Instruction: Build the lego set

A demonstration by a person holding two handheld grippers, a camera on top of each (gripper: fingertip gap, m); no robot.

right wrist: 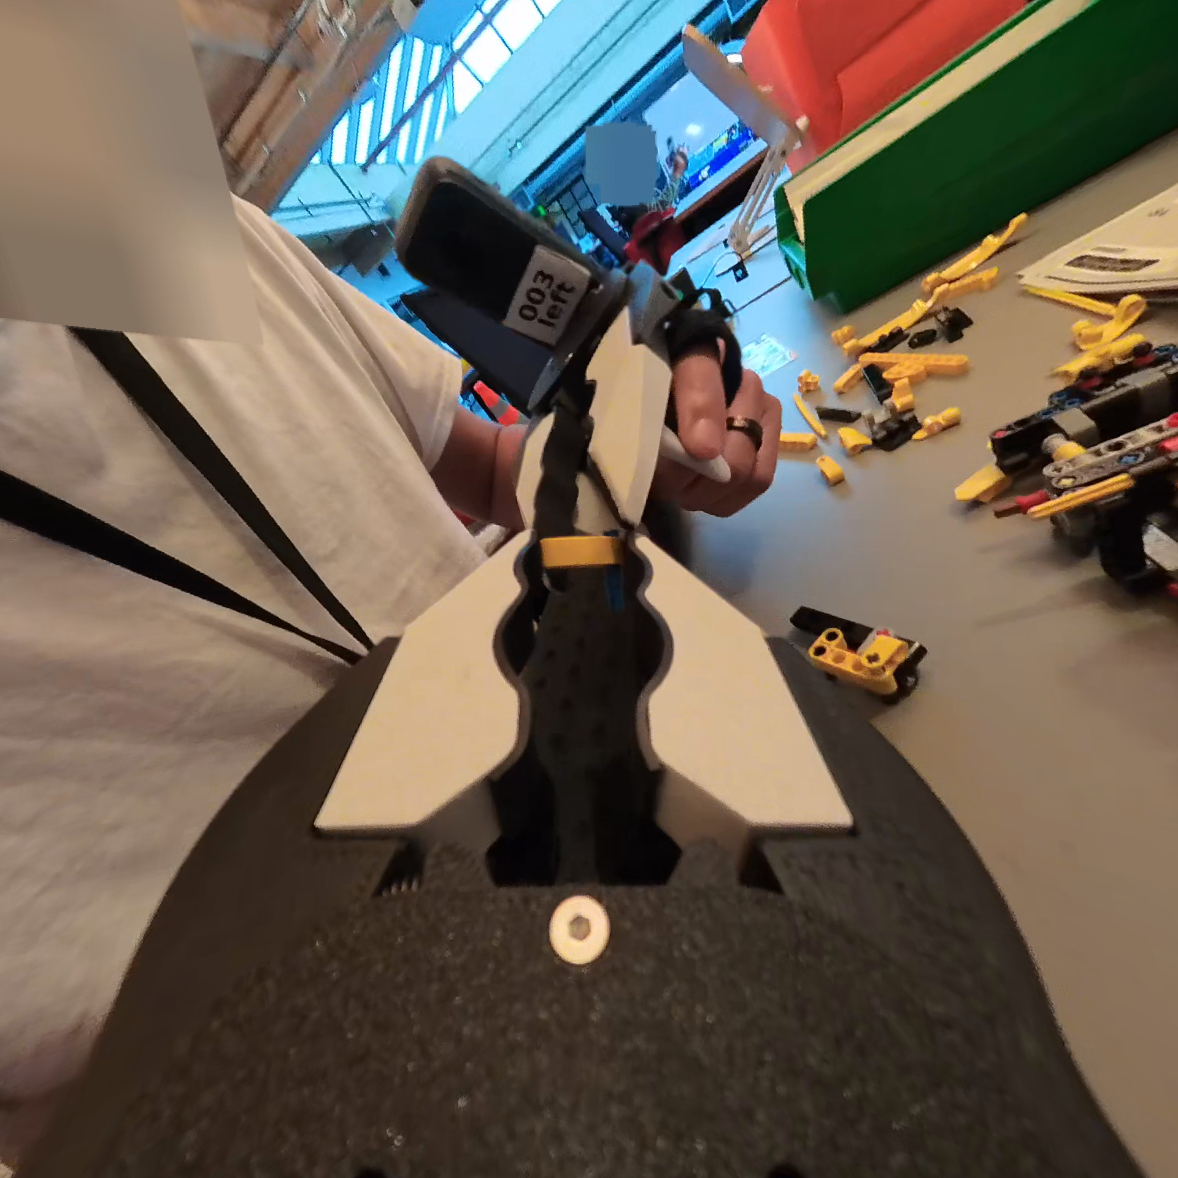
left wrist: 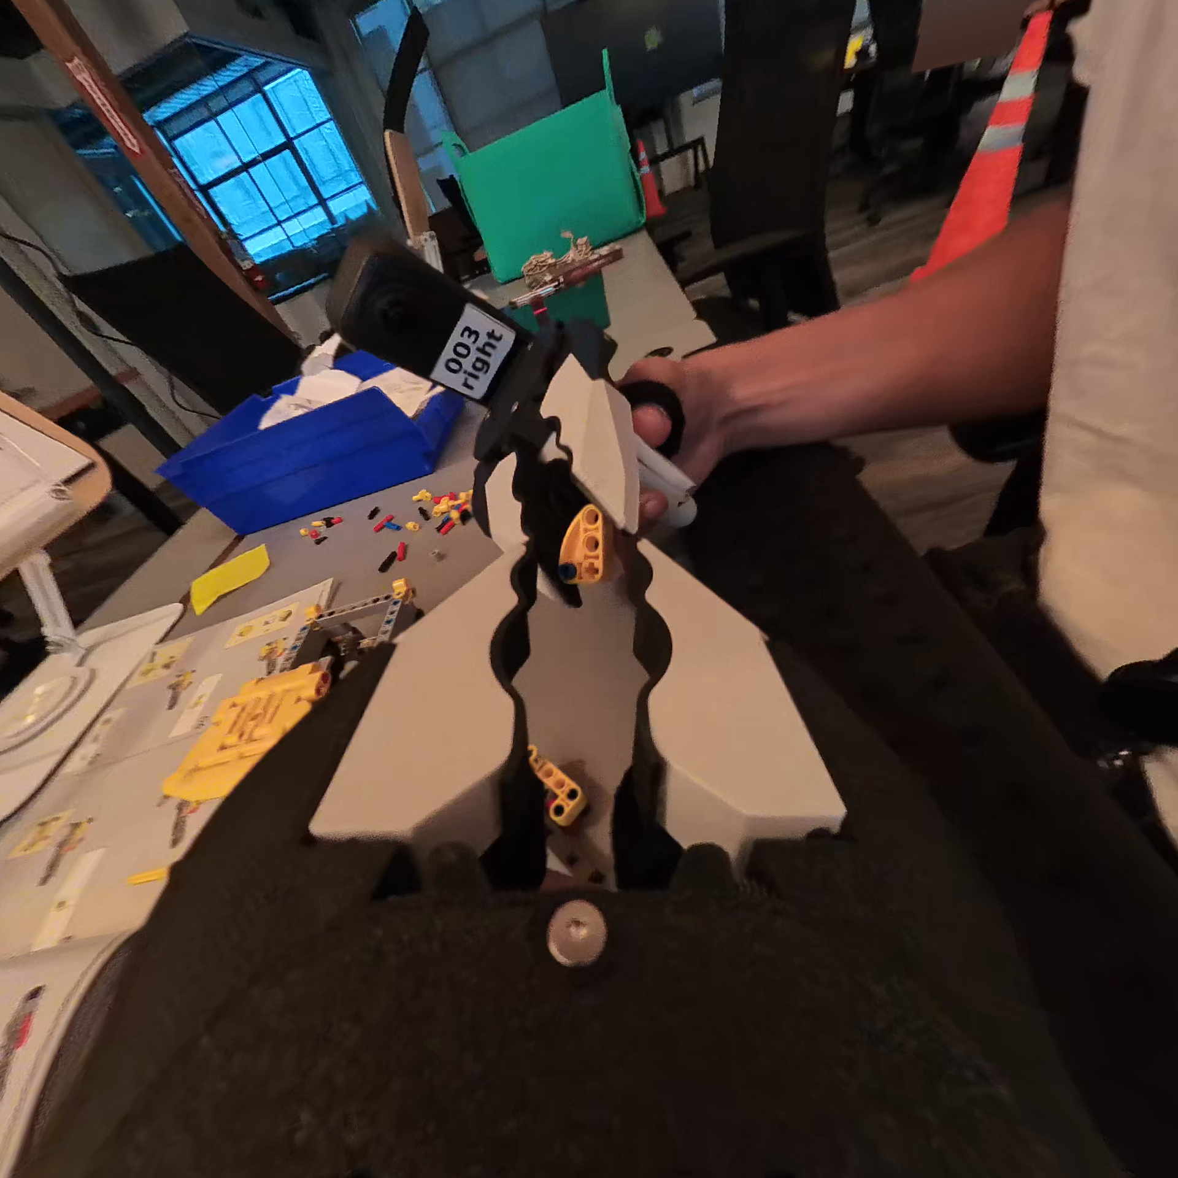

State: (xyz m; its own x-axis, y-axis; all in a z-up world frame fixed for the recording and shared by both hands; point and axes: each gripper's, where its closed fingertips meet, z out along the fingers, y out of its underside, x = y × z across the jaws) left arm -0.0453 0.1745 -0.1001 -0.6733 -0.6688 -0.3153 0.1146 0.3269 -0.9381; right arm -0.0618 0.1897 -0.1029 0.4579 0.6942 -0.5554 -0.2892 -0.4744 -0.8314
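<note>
Yellow curved plastic beam (right wrist: 574,552), a short lego piece with round holes, is where the work stands. It hangs in the air above the grey counter (right wrist: 828,561), spanning the tips of our right tool (right wrist: 583,538), which is closed narrow and clamps it by its edges. A small blue pin (right wrist: 613,586) sticks out of one end of the beam.

Our left tool (left wrist: 583,554) meets it nose to nose from the other side. Its fingers are narrow too and lie around the same beam, but we cannot tell whether they press on it or only stand beside it.

We judge this to be a small joining step in mid-air: seating the blue pin in the beam, or passing the beam across, before it goes onto the model.

The partly built black, grey and yellow vehicle frame (right wrist: 1096,459) lies well apart on the counter, with loose yellow beams and panels (right wrist: 892,370) near it and a green bin (right wrist: 956,191) behind. A small yellow-and-black subassembly (right wrist: 860,656) sits nearer our right tool. On the other side lie the printed instruction sheets (left wrist: 191,669), a flat yellow panel (left wrist: 248,727), scattered small red, black and yellow pins (left wrist: 440,510) and a blue bin (left wrist: 306,446).

The next move calls for a straight push along the pin's axis while the right tool holds firm, since a skewed push could twist the beam out.
</note>
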